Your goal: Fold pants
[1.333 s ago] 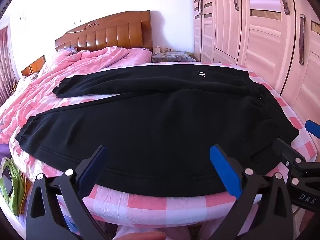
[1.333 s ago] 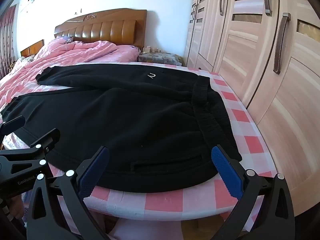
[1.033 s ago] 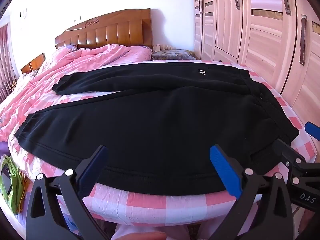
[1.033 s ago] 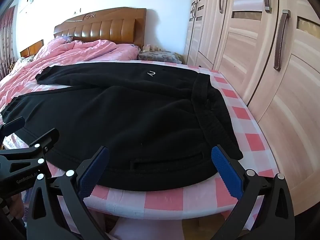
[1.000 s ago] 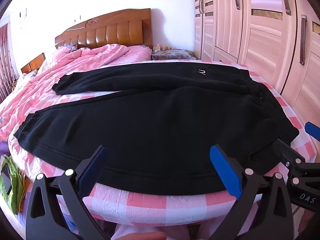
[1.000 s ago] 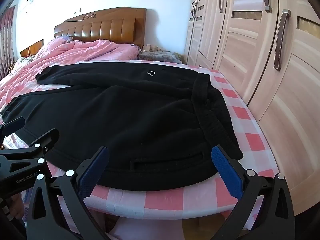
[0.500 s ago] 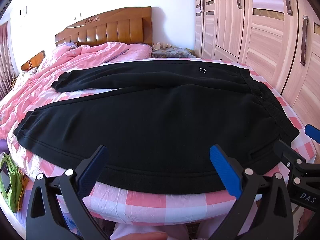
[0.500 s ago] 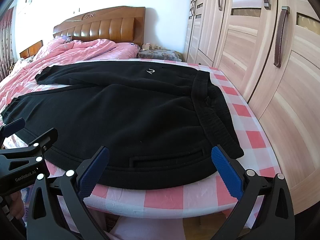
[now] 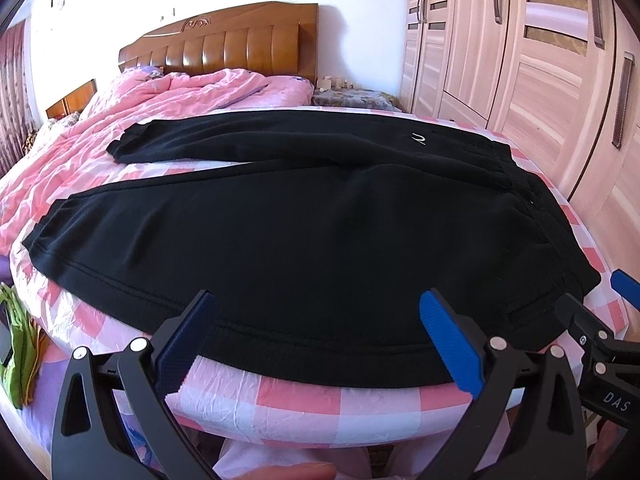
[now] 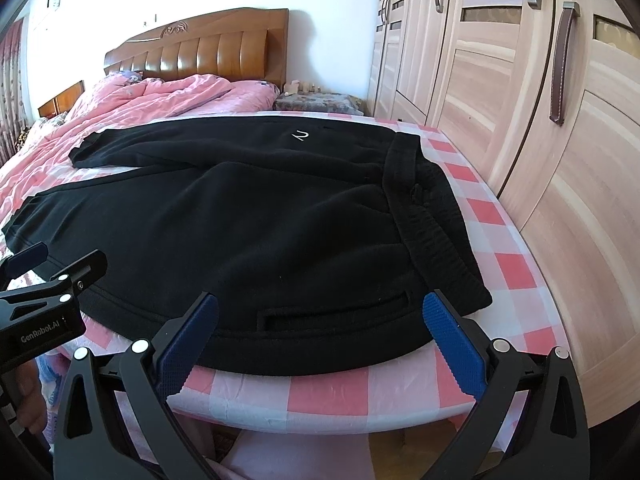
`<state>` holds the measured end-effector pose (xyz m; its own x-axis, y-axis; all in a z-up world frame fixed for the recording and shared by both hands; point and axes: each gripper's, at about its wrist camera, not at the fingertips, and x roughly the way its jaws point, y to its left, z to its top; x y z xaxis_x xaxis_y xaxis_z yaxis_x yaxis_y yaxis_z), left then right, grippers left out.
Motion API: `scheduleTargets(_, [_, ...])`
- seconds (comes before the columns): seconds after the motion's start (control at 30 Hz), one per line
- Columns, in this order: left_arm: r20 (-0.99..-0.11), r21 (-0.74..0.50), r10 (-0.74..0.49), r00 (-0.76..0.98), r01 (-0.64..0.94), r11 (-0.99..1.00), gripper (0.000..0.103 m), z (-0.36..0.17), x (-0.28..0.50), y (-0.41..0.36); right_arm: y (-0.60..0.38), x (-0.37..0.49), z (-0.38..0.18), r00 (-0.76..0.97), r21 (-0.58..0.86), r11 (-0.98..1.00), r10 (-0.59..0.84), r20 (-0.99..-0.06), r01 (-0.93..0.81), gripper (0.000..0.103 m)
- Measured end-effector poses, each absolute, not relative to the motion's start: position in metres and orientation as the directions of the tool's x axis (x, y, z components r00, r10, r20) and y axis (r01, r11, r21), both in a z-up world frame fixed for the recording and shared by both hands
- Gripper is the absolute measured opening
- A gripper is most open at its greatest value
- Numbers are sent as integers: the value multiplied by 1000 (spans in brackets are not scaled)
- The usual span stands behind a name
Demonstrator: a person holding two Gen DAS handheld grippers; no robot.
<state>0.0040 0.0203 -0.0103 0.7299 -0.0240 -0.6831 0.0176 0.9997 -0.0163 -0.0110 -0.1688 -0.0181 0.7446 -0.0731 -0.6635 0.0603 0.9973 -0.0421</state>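
Note:
Black pants (image 9: 304,220) (image 10: 256,216) lie flat across the bed's pink checked sheet (image 9: 352,404), waistband (image 10: 424,216) to the right and both legs spread toward the left, the far leg carrying a small white logo (image 10: 300,135). My left gripper (image 9: 316,332) hovers open just above the near leg's seam at the bed's front edge. Over the near hip pocket (image 10: 332,316) my right gripper (image 10: 320,328) is held open too. Neither touches the cloth. Each gripper shows at the side of the other's view.
A pink quilt (image 9: 132,120) is bunched at the far left before the wooden headboard (image 9: 224,44). Wardrobe doors (image 10: 540,92) run close along the right of the bed. A covered nightstand (image 10: 316,101) stands at the back. Green cloth (image 9: 16,344) lies on the floor at left.
Both grippers have risen slightly, so the pants sit a little lower and show more of their top. Both stay open; the pants have not moved.

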Motion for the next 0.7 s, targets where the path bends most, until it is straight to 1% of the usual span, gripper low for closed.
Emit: scheduleTargets(0.7, [-673,-16,-30,739,26,1000,102,-8,4,21,-171,-10,-18,747,-37,998,-67,-661,56,99])
